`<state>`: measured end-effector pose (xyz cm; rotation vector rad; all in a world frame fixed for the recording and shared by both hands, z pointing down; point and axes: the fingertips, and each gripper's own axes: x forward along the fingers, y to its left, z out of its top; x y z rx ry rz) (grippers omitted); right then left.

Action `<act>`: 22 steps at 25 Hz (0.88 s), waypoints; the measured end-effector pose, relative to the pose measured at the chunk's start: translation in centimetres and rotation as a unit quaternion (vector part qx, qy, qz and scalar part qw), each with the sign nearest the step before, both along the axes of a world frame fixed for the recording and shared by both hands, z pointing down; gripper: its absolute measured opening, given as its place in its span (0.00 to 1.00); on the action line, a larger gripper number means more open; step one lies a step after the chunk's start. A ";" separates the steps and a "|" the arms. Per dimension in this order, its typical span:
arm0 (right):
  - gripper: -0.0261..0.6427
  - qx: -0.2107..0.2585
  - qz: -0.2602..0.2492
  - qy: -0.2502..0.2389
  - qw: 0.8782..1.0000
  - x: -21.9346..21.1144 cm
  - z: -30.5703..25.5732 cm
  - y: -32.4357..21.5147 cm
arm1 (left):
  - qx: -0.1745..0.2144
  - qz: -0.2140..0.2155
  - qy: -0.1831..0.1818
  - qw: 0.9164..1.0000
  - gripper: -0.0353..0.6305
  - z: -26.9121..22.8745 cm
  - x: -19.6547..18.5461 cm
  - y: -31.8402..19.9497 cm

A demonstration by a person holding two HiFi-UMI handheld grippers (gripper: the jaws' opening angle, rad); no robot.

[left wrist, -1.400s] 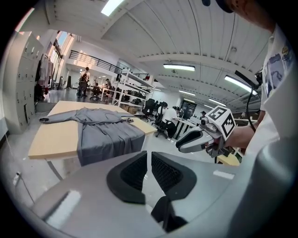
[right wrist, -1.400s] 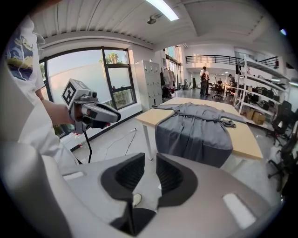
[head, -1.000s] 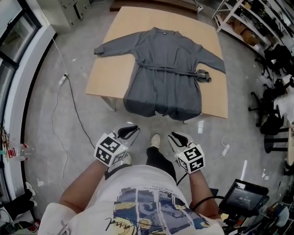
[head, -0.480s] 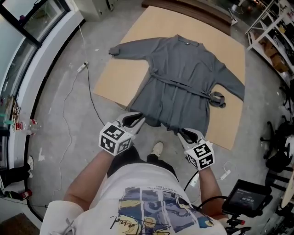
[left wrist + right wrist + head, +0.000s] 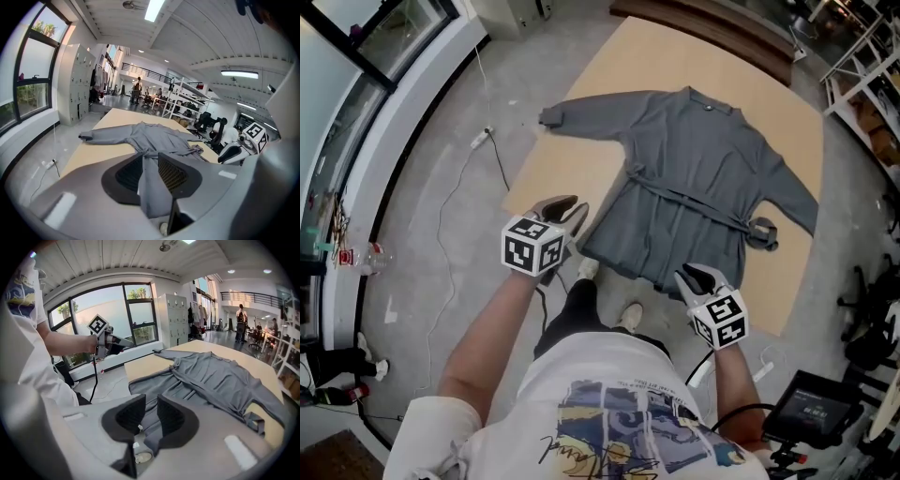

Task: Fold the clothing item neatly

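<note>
Bright, even light all round you, daylight from the windows (image 5: 108,310) at one side, ceiling strip lights (image 5: 153,9) glaring white, grey garment (image 5: 694,187) evenly lit, shadows faint, both gripper views bowed at the rims, corners black.

Table's (image 5: 567,164) near edge hid partly behind the right gripper (image 5: 701,275) at four o'clock (head view); two-o'clock shelving (image 5: 861,66) ran off frame.

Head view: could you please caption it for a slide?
Grey belted fabric robe spread flat on a light wooden table, hem toward the person.
</note>
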<state>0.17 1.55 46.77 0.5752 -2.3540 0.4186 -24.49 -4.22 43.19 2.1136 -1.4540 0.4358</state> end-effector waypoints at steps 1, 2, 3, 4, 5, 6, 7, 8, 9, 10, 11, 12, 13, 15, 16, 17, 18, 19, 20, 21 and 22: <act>0.14 -0.001 0.008 0.000 1.000 -0.4 0.0 -0.8 | -0.002 -0.005 -0.003 1.000 0.22 0.3 -1.2 -1.3; 0.14 -0.003 0.017 0.001 1.000 -0.7 0.1 -1.5 | -0.004 -0.009 -0.007 1.000 0.23 0.6 -2.4 -2.6; 0.14 -0.005 0.026 0.002 1.000 -1.1 0.2 -2.3 | -0.007 -0.013 -0.012 1.000 0.24 1.0 -3.6 -3.9; 0.14 -0.006 0.035 0.004 0.999 -1.4 0.4 -3.0 | -0.010 -0.016 -0.015 1.000 0.24 1.4 -4.8 -5.1; 0.14 -0.007 0.042 0.007 0.999 -1.7 0.6 -3.6 | -0.013 -0.019 -0.018 1.000 0.25 1.8 -5.9 -6.3; 0.14 -0.008 0.048 0.011 0.999 -2.0 0.7 -4.3 | -0.017 -0.022 -0.021 0.999 0.27 2.3 -7.0 -7.4; 0.14 -0.008 0.052 0.015 0.999 -2.4 0.8 -5.0 | -0.020 -0.024 -0.024 0.999 0.28 2.7 -8.0 -8.5; 0.14 -0.009 0.056 0.018 0.998 -2.7 0.8 -5.7 | -0.023 -0.027 -0.026 0.999 0.29 3.2 -8.9 -9.6; 0.14 -0.011 0.059 0.022 0.998 -3.1 0.9 -6.2 | -0.027 -0.031 -0.029 0.999 0.30 3.6 -9.9 -10.7; 0.14 -0.013 0.063 0.024 0.998 -3.5 0.9 -6.7 | -0.031 -0.035 -0.031 0.998 0.32 4.2 -10.9 -11.8; 0.14 -0.014 0.067 0.026 0.997 -3.8 1.0 -7.2 | -0.036 -0.041 -0.032 0.998 0.33 4.8 -12.0 -12.9; 0.14 -0.017 0.072 0.028 0.997 -4.2 1.1 -7.6 | -0.041 -0.047 -0.033 0.998 0.35 5.5 -13.0 -13.9; 0.14 -0.019 0.078 0.030 0.996 -4.4 1.3 -8.0 | -0.048 -0.054 -0.033 0.997 0.36 6.3 -14.0 -15.0; 0.14 -0.025 0.090 0.034 0.995 -4.9 1.6 -8.5 | -0.061 -0.067 -0.032 0.995 0.39 7.9 -16.0 -17.0; 0.14 -0.029 0.095 0.037 0.994 -5.1 1.7 -8.7 | -0.067 -0.073 -0.034 0.994 0.40 8.6 -16.9 -17.9; 0.14 -0.032 0.101 0.039 0.994 -5.3 1.8 -8.9 | -0.073 -0.077 -0.037 0.994 0.41 9.3 -17.8 -18.7; 0.14 -0.035 0.106 0.041 0.993 -5.5 1.9 -9.0 | -0.079 -0.079 -0.040 0.993 0.43 9.9 -18.5 -19.5; 0.14 -0.039 0.112 0.044 0.992 -5.7 2.0 -9.1 | -0.084 -0.081 -0.044 0.992 0.44 10.4 -19.2 -20.2; 0.14 -0.042 0.116 0.046 0.991 -5.9 2.1 -9.2 | -0.090 -0.081 -0.047 0.991 0.45 11.0 -19.7 -20.9; 0.14 -0.045 0.121 0.048 0.991 -6.1 2.2 -9.3 | -0.097 -0.081 -0.049 0.991 0.46 11.7 -20.2 -21.5; 0.14 -0.048 0.124 0.049 0.990 -6.3 2.3 -9.4 | -0.106 -0.080 -0.050 0.990 0.47 12.5 -20.6 -22.0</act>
